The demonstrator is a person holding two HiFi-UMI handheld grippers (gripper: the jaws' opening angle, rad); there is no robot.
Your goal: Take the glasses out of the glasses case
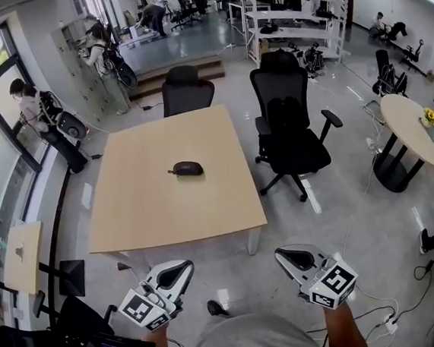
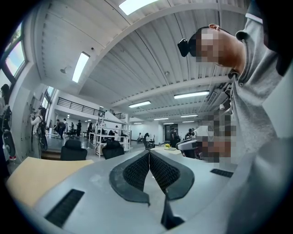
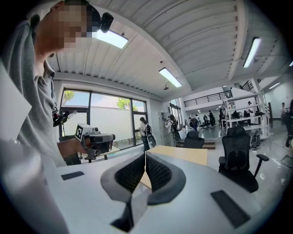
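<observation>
The left claw (image 1: 174,271) and right claw (image 1: 297,257) are pinched together, empty, with the glasses case (image 1: 187,168) well ahead of them on the table (image 1: 152,209).

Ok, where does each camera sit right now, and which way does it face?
Head view: on the person's head, facing steeply down at the light wooden square table and dark oval glasses case; left tool, right tool and forearms show below.
Left gripper view: rides the left tool, looks along its shut jaws; grey shirt at right.
Right gripper view: rides the right tool, along its shut jaws toward windows; grey shirt at left.
Shared: both gripper views show the table and each other's tool.
</observation>
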